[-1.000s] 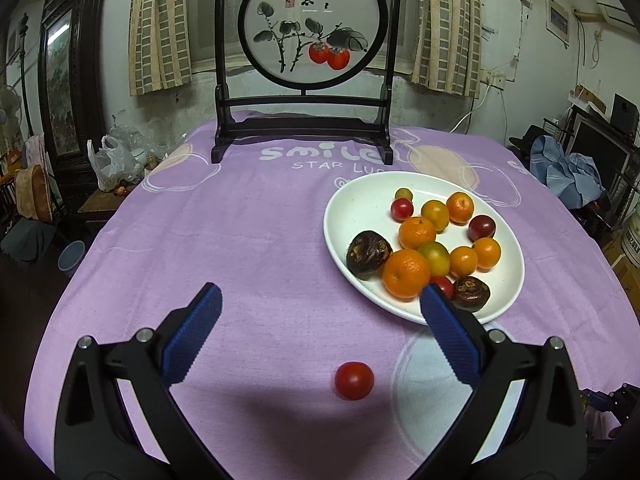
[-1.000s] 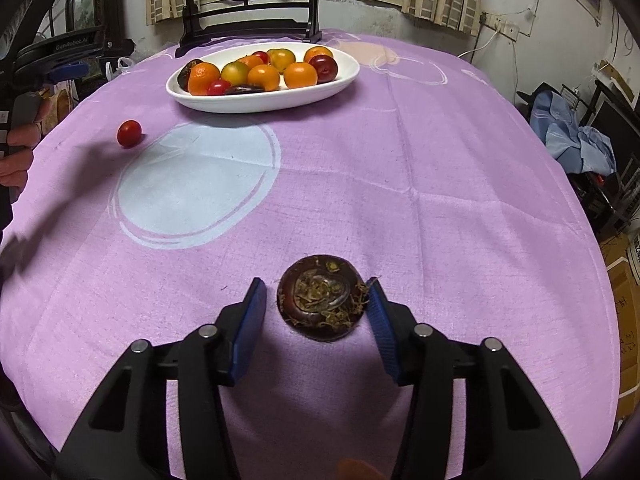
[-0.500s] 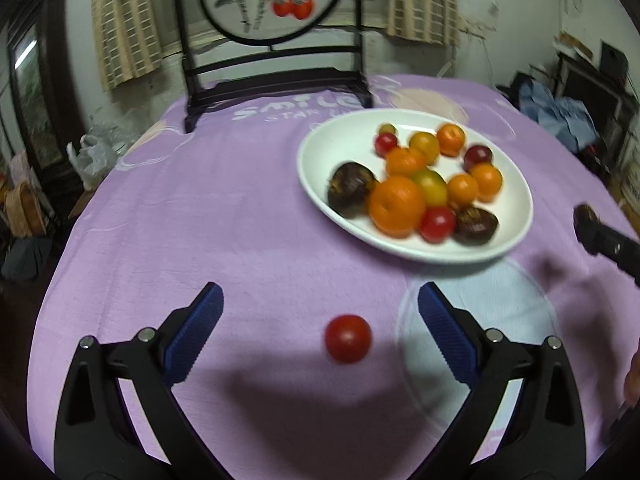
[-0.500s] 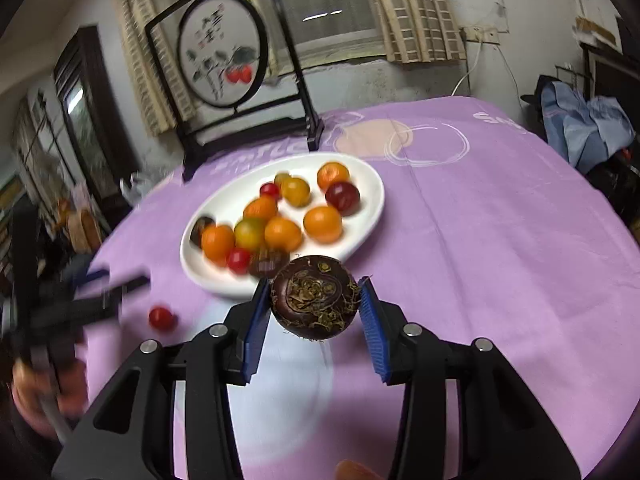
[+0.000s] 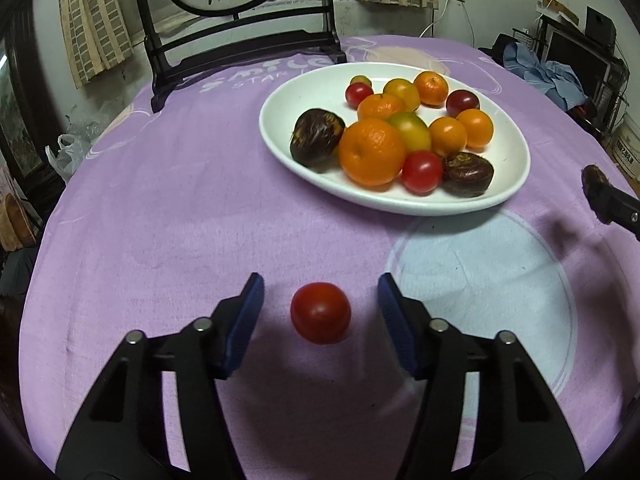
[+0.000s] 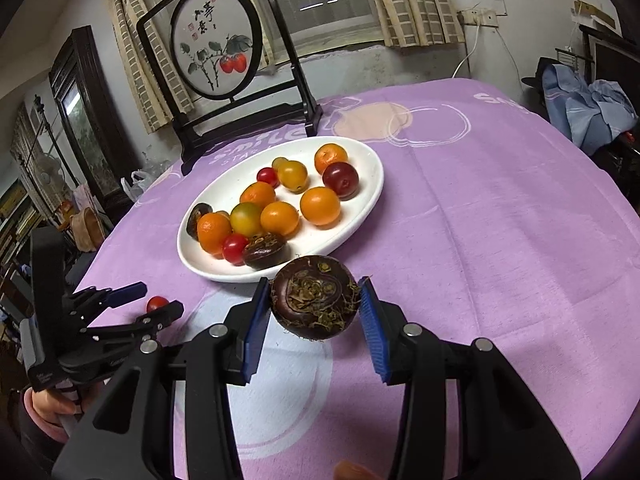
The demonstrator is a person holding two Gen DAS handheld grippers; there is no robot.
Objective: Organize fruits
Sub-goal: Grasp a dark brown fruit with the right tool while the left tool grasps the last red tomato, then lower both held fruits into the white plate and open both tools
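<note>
A small red tomato (image 5: 321,313) lies on the purple cloth between the blue pads of my left gripper (image 5: 320,312). Its jaws are closing, with a gap still showing on both sides of the tomato. My right gripper (image 6: 314,302) is shut on a dark brown water chestnut (image 6: 314,296) and holds it in the air just in front of the white oval plate (image 6: 360,216). That plate (image 5: 304,92) carries several oranges, tomatoes and dark chestnuts. In the right wrist view the left gripper (image 6: 146,300) and the tomato (image 6: 157,303) show at lower left.
A black wooden stand with a round painted screen (image 6: 216,40) rises at the far side of the table behind the plate. A person's hand (image 6: 52,408) grips the left tool. Blue clothes (image 6: 592,104) lie on furniture beyond the table's right edge.
My left gripper has dropped toward the tomato and its jaws have narrowed around it. My right gripper lifted the water chestnut off the cloth and carried it up to the plate's near rim.
</note>
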